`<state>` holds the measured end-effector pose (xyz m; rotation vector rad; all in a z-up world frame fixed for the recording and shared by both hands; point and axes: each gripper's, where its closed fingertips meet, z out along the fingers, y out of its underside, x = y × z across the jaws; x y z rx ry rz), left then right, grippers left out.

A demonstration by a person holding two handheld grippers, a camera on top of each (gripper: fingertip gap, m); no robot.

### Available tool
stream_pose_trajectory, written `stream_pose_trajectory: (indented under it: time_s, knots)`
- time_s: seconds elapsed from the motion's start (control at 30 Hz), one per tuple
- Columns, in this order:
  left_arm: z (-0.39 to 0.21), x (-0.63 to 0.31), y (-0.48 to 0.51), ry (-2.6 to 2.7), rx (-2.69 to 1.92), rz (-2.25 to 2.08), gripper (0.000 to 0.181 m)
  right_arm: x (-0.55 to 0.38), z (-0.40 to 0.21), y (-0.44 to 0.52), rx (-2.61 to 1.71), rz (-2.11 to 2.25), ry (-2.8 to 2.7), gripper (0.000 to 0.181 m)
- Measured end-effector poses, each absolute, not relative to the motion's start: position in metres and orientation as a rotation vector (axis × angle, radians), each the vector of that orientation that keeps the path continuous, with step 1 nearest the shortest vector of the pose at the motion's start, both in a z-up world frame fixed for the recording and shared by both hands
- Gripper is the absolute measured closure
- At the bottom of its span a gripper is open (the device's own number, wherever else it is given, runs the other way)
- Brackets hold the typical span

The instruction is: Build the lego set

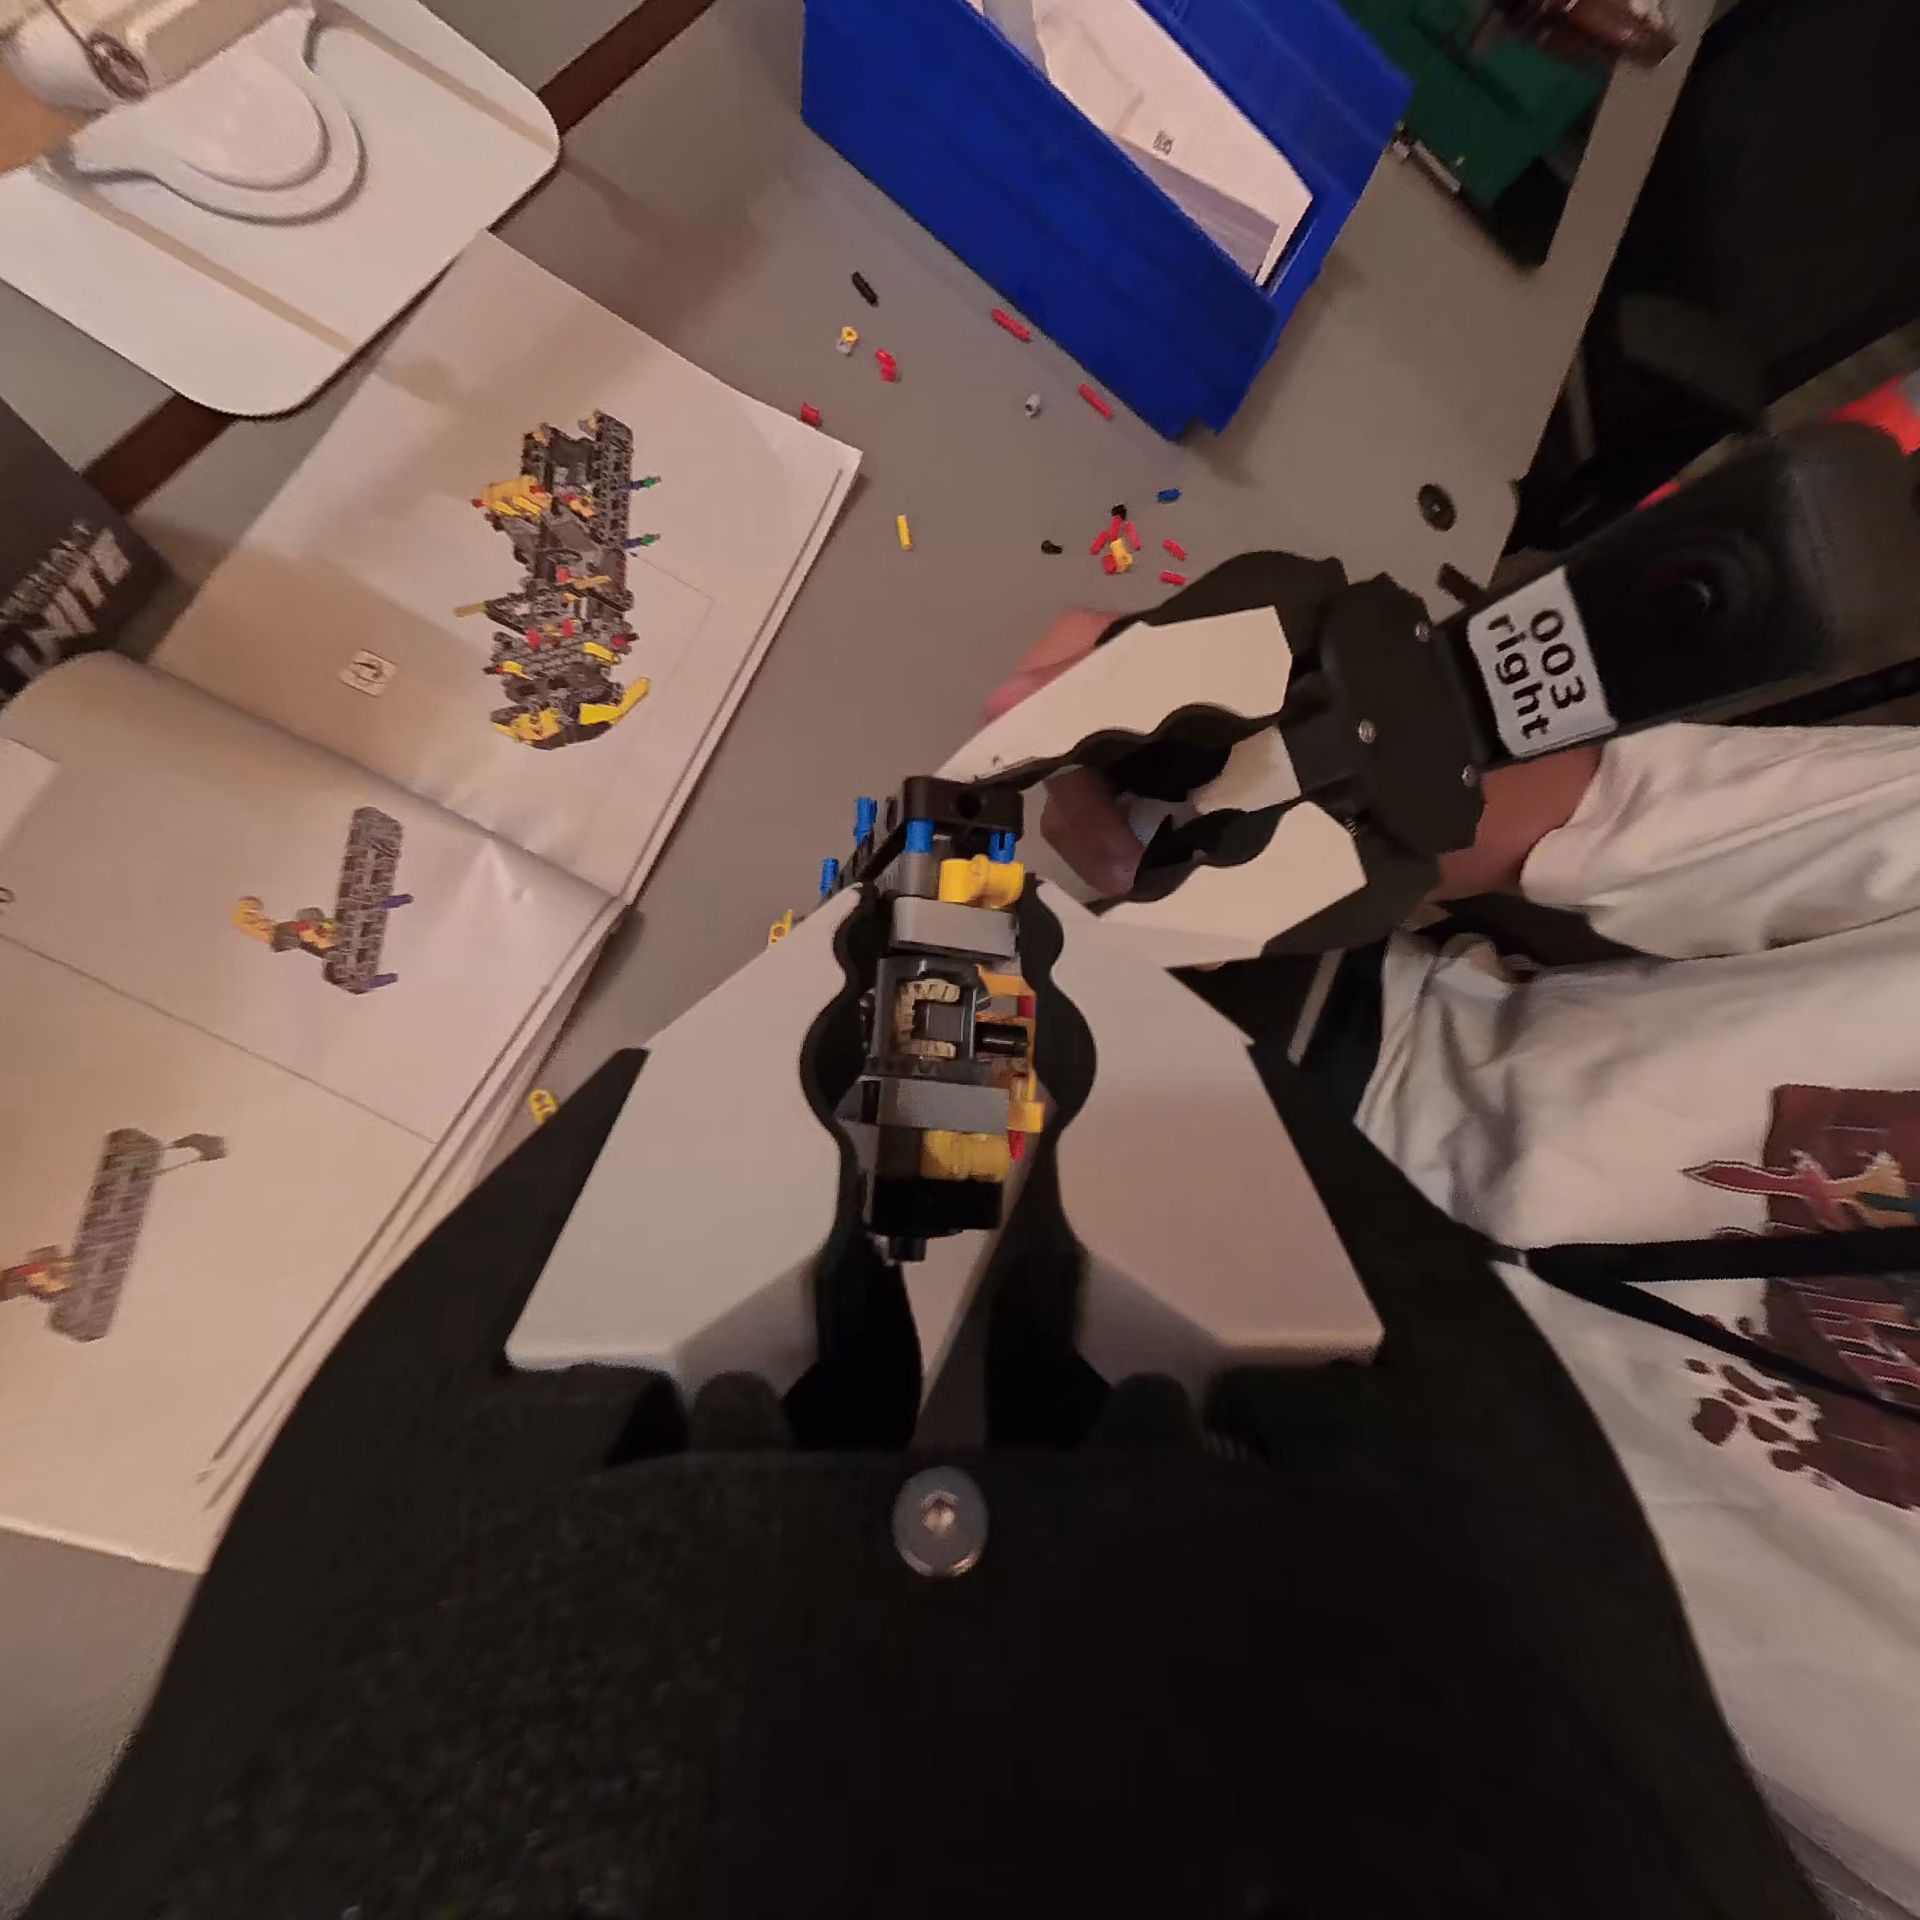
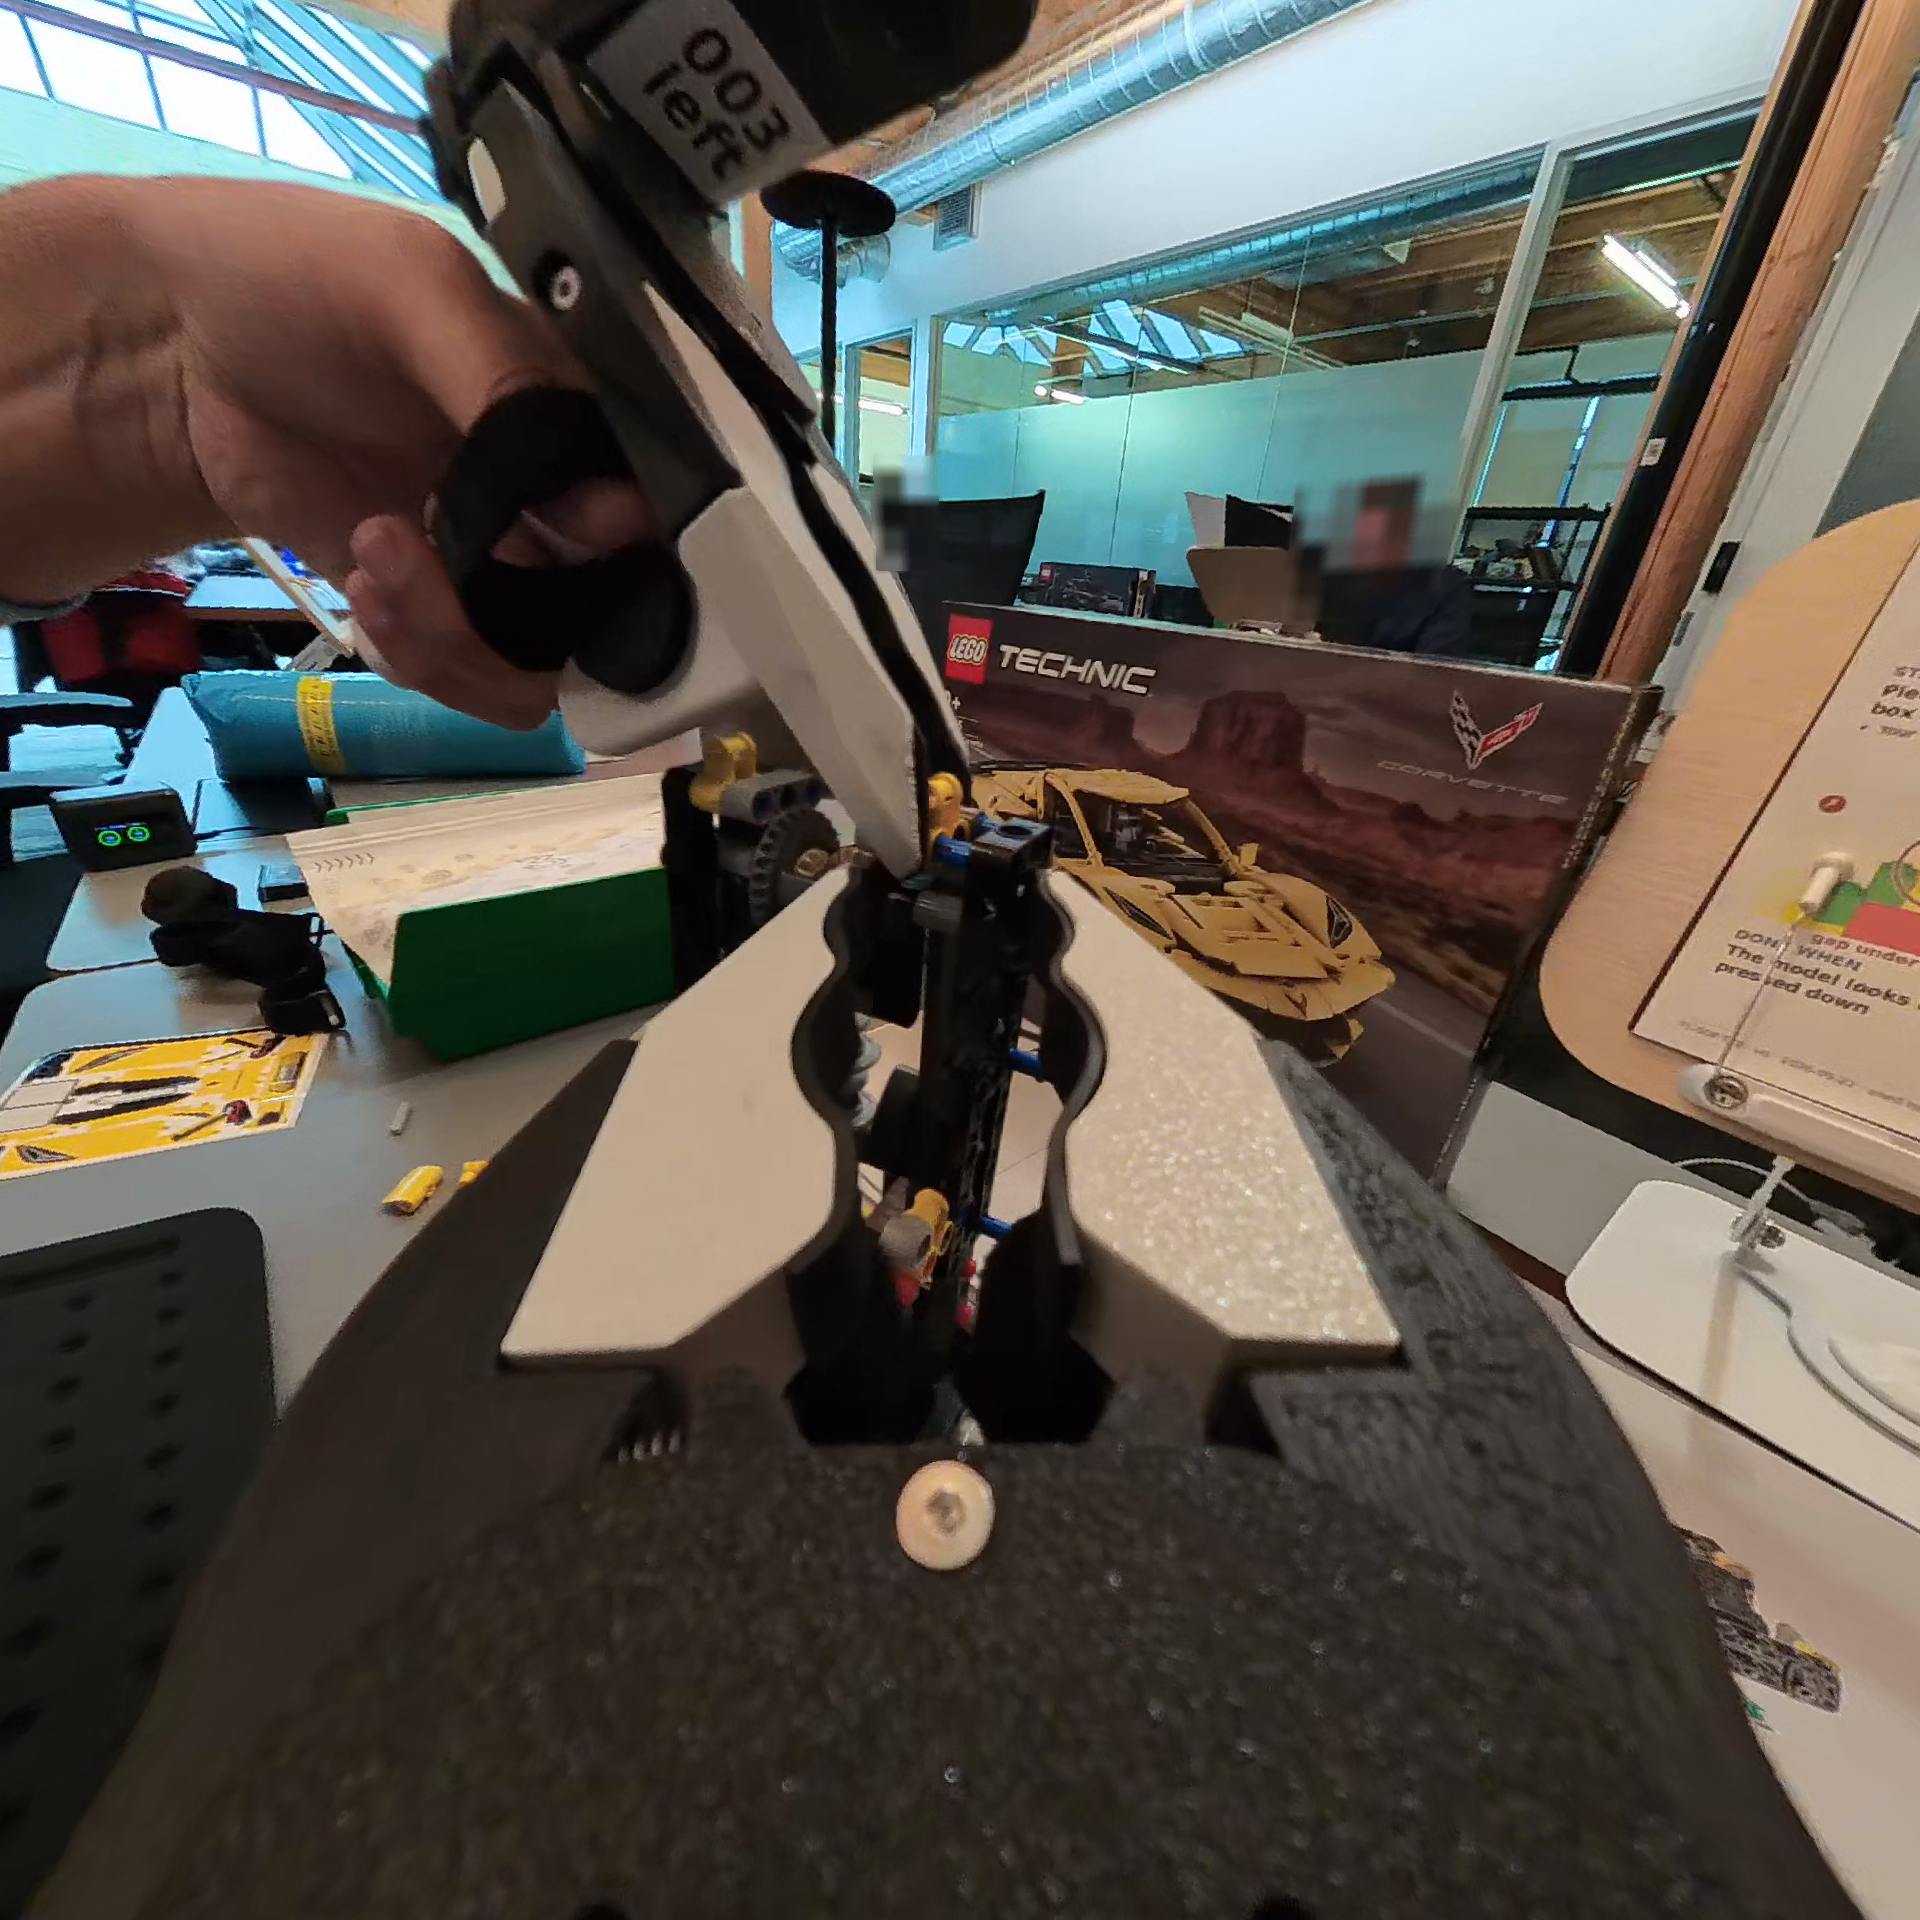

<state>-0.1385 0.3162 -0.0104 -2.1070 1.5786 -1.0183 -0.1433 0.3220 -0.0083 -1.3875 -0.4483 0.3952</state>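
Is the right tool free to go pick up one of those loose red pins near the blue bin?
Probably not yet. The right tool is shut on the lego assembly, which the left tool also grips. The red pins lie unobstructed on the table.

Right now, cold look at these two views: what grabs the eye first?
The half-built lego assembly, grey, black and yellow, clamped at centre between the left tongs, with the right tongs closing on its far end. Behind it the instruction booklet lies open on the left of the grey table, loose red and yellow pins scattered by the blue bin. In the right wrist view, the set's box stands behind.
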Motion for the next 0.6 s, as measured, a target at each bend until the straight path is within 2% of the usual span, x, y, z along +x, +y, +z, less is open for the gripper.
stream_pose_trajectory:
  time_s: [0.3, 0.4, 0.6]
  knots:
    - [-0.011, -0.131, 0.327, 1.374, -2.226, -1.03, 0.154, -0.139, -0.006, 0.334, -1.42, 0.295, -0.244, 0.143]
    - [-0.011, -0.128, 0.324, 1.378, -2.22, -0.97, 0.154, -0.133, 0.002, 0.333, -1.395, 0.263, -0.169, 0.15]
    - [-0.011, -0.128, 0.321, 1.397, -2.216, -0.917, 0.155, -0.133, 0.001, 0.33, -1.375, 0.259, -0.157, 0.15]
